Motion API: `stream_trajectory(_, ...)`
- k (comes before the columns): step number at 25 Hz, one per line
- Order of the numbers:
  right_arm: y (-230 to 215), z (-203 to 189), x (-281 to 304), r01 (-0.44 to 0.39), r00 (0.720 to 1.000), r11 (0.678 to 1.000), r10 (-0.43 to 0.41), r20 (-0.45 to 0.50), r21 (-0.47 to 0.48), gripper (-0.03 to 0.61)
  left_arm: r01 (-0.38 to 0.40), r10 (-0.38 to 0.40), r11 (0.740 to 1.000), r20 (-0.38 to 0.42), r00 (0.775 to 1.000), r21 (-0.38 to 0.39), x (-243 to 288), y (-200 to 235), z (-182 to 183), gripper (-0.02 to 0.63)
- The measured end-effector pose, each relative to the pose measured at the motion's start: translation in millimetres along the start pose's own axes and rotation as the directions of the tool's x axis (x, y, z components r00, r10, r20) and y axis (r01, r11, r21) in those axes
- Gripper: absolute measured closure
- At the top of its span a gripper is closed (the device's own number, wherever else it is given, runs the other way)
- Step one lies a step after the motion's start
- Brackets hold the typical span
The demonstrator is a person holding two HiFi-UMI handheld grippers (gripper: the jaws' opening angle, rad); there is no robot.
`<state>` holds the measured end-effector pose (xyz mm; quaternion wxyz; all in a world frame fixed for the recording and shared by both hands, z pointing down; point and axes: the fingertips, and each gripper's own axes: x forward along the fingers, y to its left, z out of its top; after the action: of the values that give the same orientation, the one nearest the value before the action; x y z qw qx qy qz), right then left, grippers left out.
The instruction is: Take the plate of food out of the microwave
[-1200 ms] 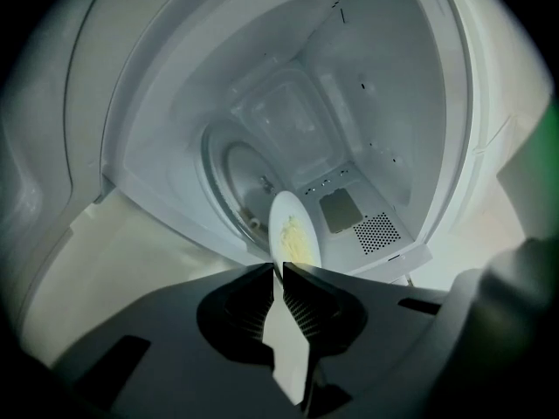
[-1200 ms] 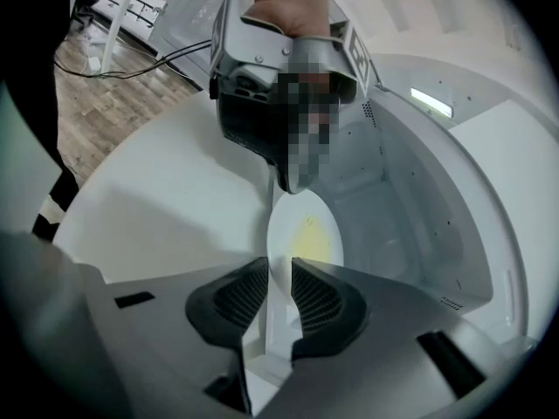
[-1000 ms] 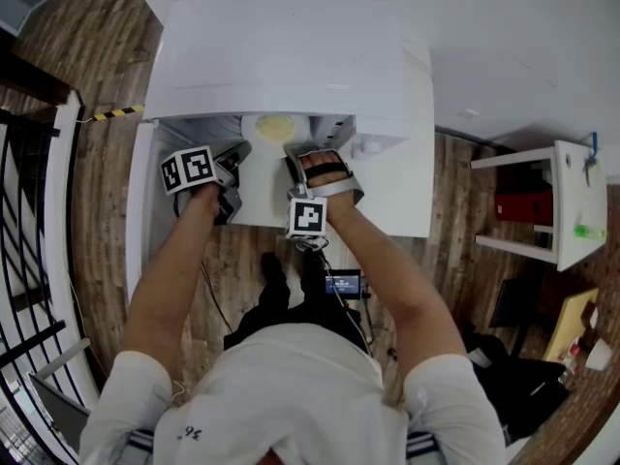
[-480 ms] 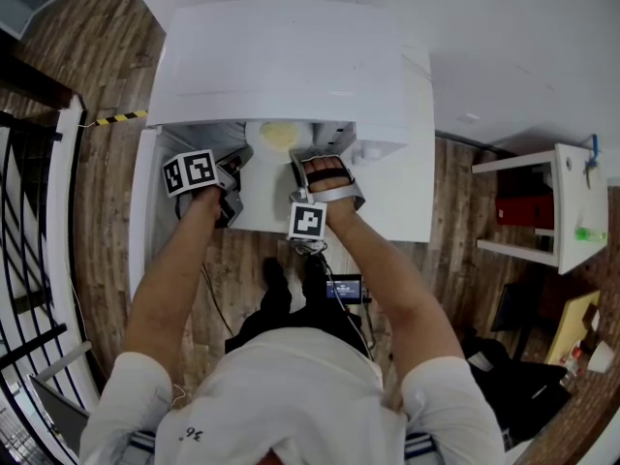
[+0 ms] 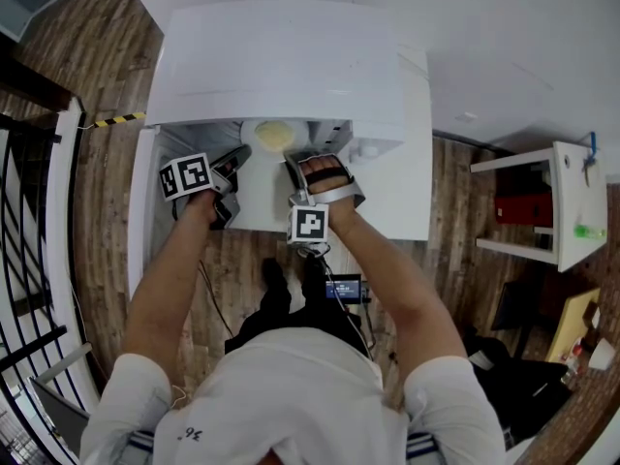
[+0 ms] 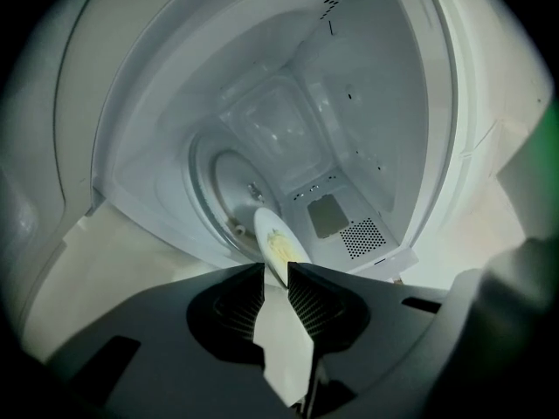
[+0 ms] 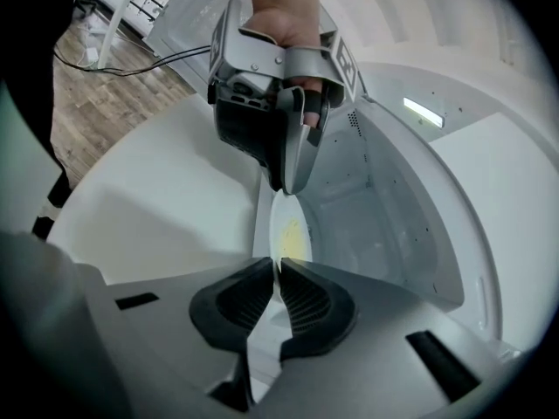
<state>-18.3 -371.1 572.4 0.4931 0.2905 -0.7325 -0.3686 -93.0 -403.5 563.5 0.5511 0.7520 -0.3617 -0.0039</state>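
A white plate [image 5: 274, 132] with yellow food sits at the mouth of the open white microwave [image 5: 281, 56], above the glass turntable [image 6: 223, 182]. My left gripper [image 5: 239, 155] comes in from the left; its jaws [image 6: 276, 278] are closed on the plate's rim [image 6: 278, 244]. In the right gripper view the left gripper [image 7: 286, 182] pinches the plate's far edge. My right gripper [image 5: 294, 155] holds the opposite side. Its jaws [image 7: 278, 273] are closing, with the plate's near rim [image 7: 286, 232] in the thin gap between the pads.
The microwave door [image 5: 140, 211] hangs open at the left. The microwave stands on a white counter [image 5: 392, 197]. A white shelf unit [image 5: 567, 201] is at the right, a dark railing [image 5: 39, 211] at the far left, and cables and a small device [image 5: 344, 284] lie on the wooden floor.
Little differs: both grippers stay at the plate's two sides at the microwave mouth, and the left gripper's marker cube has shifted slightly down and left.
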Motion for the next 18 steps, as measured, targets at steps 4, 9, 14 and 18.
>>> stream_trajectory(4,3,5,-10,-0.003,1.0,1.0,0.003,0.029,-0.003,0.552,0.01,-0.01,1.0,0.008,1.0,-0.012,-1,0,-3,0.54)
stream_trajectory(9,8,8,-21,0.007,0.998,0.999,-0.004,0.056,-0.045,0.558,0.038,-0.037,0.999,0.032,0.999,-0.026,0,-2,-3,0.54)
stream_trajectory(14,13,6,-28,0.007,0.998,0.997,-0.002,0.066,-0.072,0.558,0.053,-0.052,0.998,0.028,0.998,-0.022,-1,-4,-11,0.541)
stream_trajectory(18,17,5,-31,0.013,0.998,0.997,-0.008,0.061,-0.072,0.558,0.03,-0.031,0.998,0.015,0.999,0.049,-2,-6,-16,0.541)
